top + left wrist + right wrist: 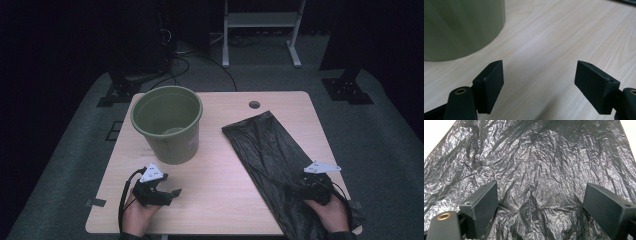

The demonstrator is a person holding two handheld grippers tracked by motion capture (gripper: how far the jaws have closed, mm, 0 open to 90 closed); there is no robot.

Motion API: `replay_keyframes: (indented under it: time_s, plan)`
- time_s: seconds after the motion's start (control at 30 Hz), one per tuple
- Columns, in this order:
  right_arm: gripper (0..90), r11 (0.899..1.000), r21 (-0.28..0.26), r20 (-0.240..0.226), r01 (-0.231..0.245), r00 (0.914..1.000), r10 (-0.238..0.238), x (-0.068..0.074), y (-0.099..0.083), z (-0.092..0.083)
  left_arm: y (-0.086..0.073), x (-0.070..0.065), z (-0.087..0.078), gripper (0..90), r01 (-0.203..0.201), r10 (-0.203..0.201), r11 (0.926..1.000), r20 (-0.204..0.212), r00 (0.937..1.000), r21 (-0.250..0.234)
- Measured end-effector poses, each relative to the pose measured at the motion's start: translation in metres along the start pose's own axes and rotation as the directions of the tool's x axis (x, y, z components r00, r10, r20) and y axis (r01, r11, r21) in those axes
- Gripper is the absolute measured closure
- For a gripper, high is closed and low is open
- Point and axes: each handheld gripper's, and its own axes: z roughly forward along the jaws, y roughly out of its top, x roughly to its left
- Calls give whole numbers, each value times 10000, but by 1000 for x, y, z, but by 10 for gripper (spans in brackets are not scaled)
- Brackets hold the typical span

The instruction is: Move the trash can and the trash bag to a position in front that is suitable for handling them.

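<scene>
The left hand-held gripper (pixel 167 192) hovered spread and empty over the bench (pixel 220 200), near the green bin (pixel 167 125). The bin stood unlined; the black bag (pixel 272 150) lay flat to its right, under the spread right hand-held gripper (pixel 300 187). Bagging had seemingly not begun; nothing stood between them.

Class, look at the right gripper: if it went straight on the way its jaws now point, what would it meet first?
Most likely the black plastic bag. The right gripper has its jaws open with the crinkled bag spread across the table just ahead; how far off it lies is unclear.
</scene>
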Motion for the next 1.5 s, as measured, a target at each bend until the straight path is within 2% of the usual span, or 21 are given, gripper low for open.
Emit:
replay_keyframes:
  time_s: [0.33, 0.5, 0.9, 1.1, 1.3, 1.5]
  plan:
    - [117, 10000, 0, 2, 0, 10000, 0, 0, 0, 0, 21, -8, -15, 220, 188, -186, 9998, 331, 9993, -65]
    - [117, 10000, -1, 3, -1, 10000, 1, 0, 0, 0, 38, -12, -25, 200, -63, 72, 9999, 637, 9979, -129]
    - [117, 10000, 1, 9, 9, 10000, -9, 0, 0, 0, 67, -13, -54, 196, -261, 291, 9989, 792, 9964, -388]
    - [117, 10000, 2, 8, 5, 10000, -5, 0, 0, 0, 88, -11, -70, 196, -288, 332, 9983, 887, 9955, -513]
    - [117, 10000, 2, 11, 2, 10000, -2, 0, 0, 0, 107, -9, -78, 196, -315, 371, 9976, 923, 9950, -614]
    - [118, 10000, 0, 7, 2, 10000, -2, 0, 0, 0, 117, -9, -82, 195, -434, 502, 9962, 903, 9947, -751]
